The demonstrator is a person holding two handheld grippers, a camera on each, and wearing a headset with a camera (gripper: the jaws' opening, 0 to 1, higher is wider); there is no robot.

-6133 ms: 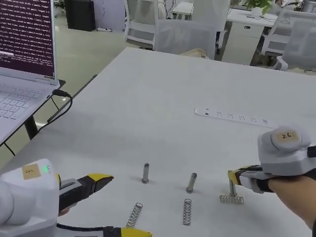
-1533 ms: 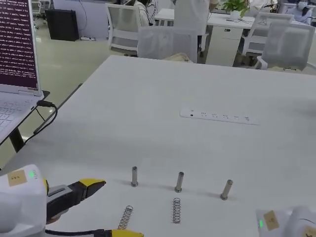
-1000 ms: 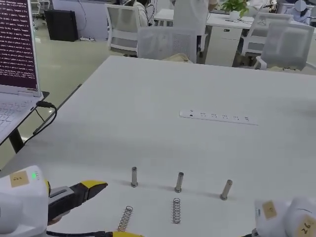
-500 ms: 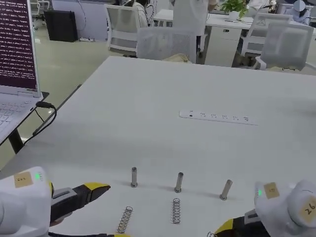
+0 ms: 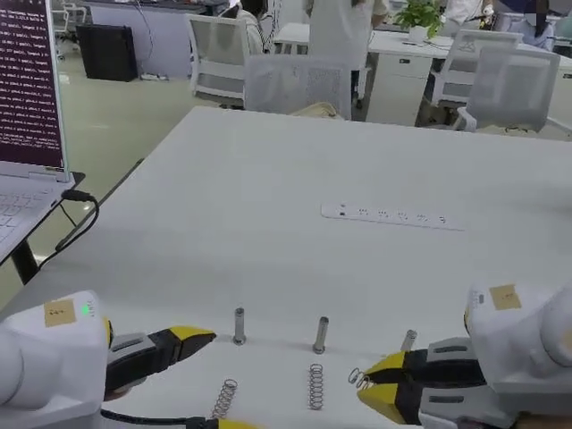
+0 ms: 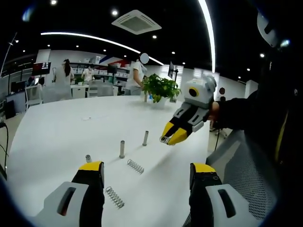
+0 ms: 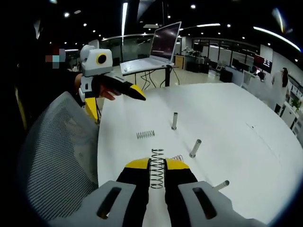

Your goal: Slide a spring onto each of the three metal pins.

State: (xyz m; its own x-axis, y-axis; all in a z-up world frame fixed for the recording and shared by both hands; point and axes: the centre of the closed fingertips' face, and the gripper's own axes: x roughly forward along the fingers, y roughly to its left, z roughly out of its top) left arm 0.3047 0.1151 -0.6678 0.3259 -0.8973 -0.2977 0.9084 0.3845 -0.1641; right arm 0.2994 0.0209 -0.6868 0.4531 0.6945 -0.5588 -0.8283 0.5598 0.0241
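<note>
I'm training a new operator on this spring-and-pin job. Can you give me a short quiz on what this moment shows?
1. True or false: the left gripper is open and empty.
2. What does the right gripper hold? A) a metal pin B) a spring C) nothing
3. How many loose springs lie on the table in front of the pins?
Key: 1 true; 2 B; 3 two.
</note>
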